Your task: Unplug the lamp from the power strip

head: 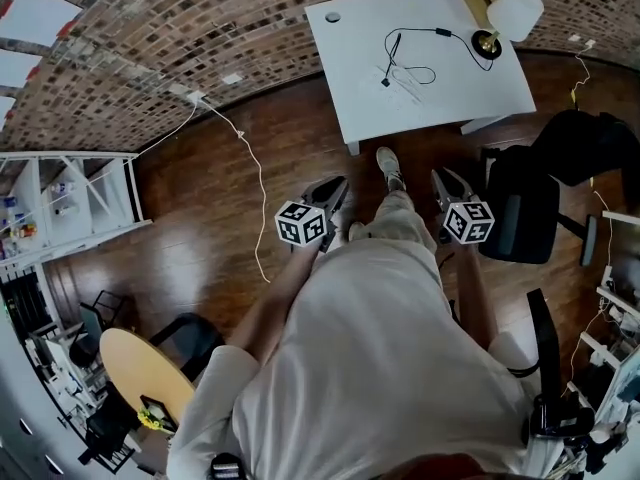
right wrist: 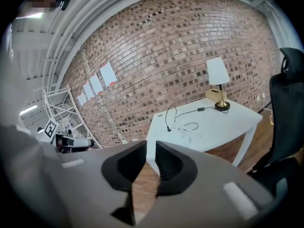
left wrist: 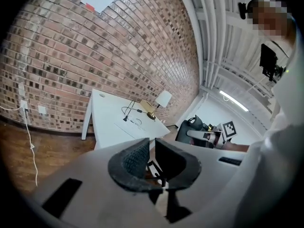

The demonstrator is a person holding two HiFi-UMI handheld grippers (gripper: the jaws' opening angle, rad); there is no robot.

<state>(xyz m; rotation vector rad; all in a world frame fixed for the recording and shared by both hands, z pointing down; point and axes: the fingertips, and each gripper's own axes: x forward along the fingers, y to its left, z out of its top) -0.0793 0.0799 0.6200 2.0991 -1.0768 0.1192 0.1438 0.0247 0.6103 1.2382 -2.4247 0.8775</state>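
Note:
A lamp (head: 512, 14) with a white shade and brass base stands at the far right corner of a white table (head: 360, 108). Its black cord (head: 415, 53) runs left across the tabletop to a plug end (head: 385, 81), beside a faint white strip whose outline I cannot make out. The lamp (right wrist: 217, 75) and cord (right wrist: 183, 115) also show in the right gripper view, and the lamp (left wrist: 163, 99) in the left gripper view. My left gripper (head: 333, 188) and right gripper (head: 446, 180) are held over the wooden floor, short of the table. Both are open and empty, as seen at the left gripper (left wrist: 152, 145) and right gripper (right wrist: 151, 150).
A black office chair (head: 520, 213) stands right of my path, with a dark bag (head: 590, 143) beyond it. A white cable (head: 255, 188) trails over the floor from the brick wall. White shelving (head: 70, 198) stands at the left and a round wooden table (head: 145, 368) behind.

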